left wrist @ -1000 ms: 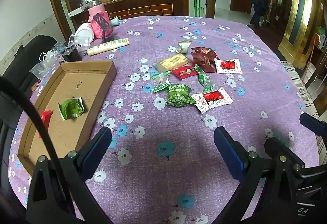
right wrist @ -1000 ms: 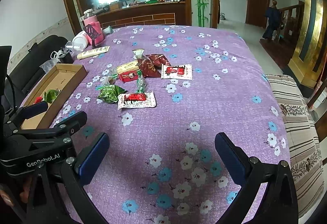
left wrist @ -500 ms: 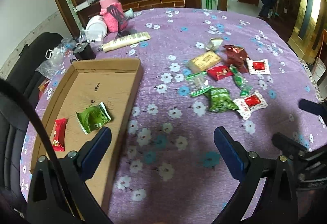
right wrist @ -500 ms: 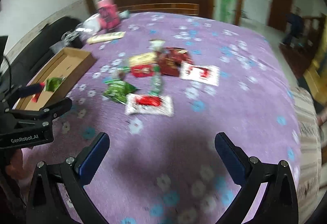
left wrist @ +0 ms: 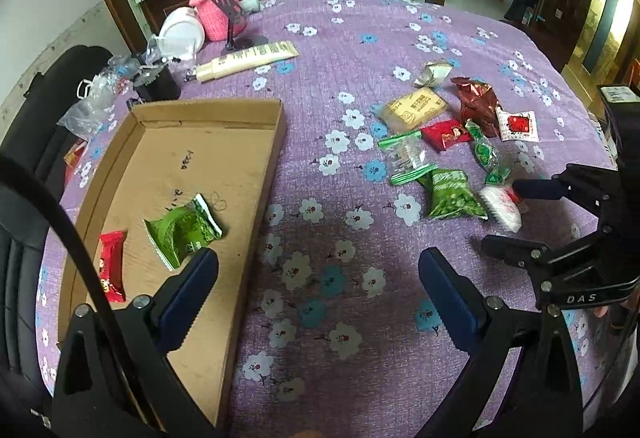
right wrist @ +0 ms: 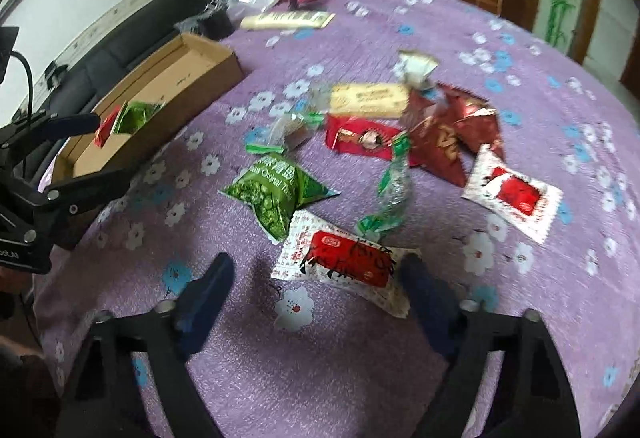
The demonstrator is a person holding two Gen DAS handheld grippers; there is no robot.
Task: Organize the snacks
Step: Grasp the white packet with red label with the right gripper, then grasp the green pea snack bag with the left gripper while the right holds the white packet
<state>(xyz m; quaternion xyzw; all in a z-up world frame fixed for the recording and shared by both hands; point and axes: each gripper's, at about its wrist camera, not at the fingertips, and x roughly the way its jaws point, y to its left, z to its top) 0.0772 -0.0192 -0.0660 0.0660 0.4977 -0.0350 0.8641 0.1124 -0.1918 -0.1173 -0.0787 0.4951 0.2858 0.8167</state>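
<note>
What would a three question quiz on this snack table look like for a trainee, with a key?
1. True or false: the cardboard tray already holds two snacks.
2. Which packet lies between the right gripper's jaws? A) green pea bag B) white-and-red packet C) yellow biscuit
3. Fill in: the left gripper holds ____.

Key:
1. True: a green packet and a red packet.
2. B; the jaws have just been closing, pads not yet pressing.
3. Nothing; its jaws stand open over the tablecloth.
</note>
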